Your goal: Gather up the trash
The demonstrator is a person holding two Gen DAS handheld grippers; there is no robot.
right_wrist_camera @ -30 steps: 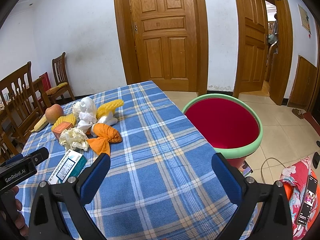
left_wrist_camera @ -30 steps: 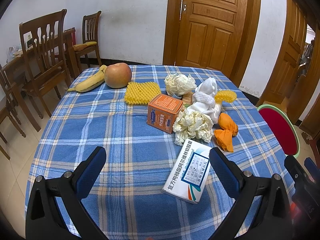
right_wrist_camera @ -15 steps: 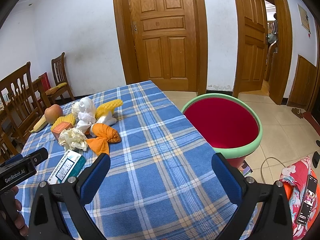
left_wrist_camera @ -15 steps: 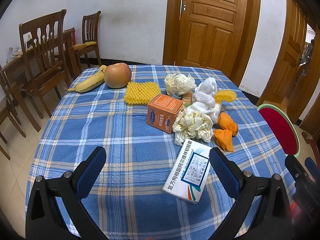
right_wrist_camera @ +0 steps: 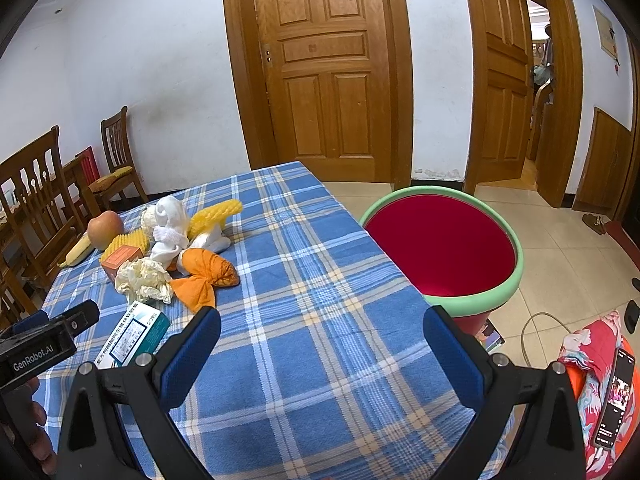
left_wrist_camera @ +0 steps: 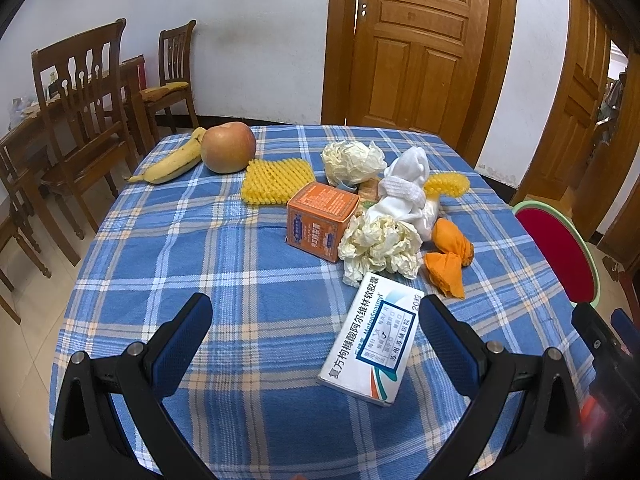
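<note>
**Nothing collected yet: all the trash is on the table**

I read this as the very start. My left gripper (left_wrist_camera: 312,320) hangs low over the near edge of the table (left_wrist_camera: 224,264), jaws spread wide with nothing between them. My right gripper (right_wrist_camera: 320,332) is just as wide and just as empty, aimed across the cloth toward the bin (right_wrist_camera: 516,256). The bin stands on the floor just beside the table's right edge, and what I can see of its red inside holds nothing. So nothing is done that I can see, and everything is left.

The trash sits in a loose heap right of the table's middle. My count:

- Two boxes: a white medicine box (left_wrist_camera: 372,344) lying nearest the left gripper, and an orange box (left_wrist_camera: 320,220) behind it.
- Two paper wads (left_wrist_camera: 380,244), one touching the orange box, one further back.
- Two yellow foam nets (left_wrist_camera: 276,180), one flat, one partly hidden behind the heap.
- One white cloth bundle (left_wrist_camera: 404,188).
- One orange wrapper (left_wrist_camera: 448,256), twisted, at the heap's right side.
- Something small lies under the heap; I cannot tell what.

One apple (left_wrist_camera: 228,148) and one banana (left_wrist_camera: 172,160), touching, lie at the far left. I judge them food, not trash.
</note>
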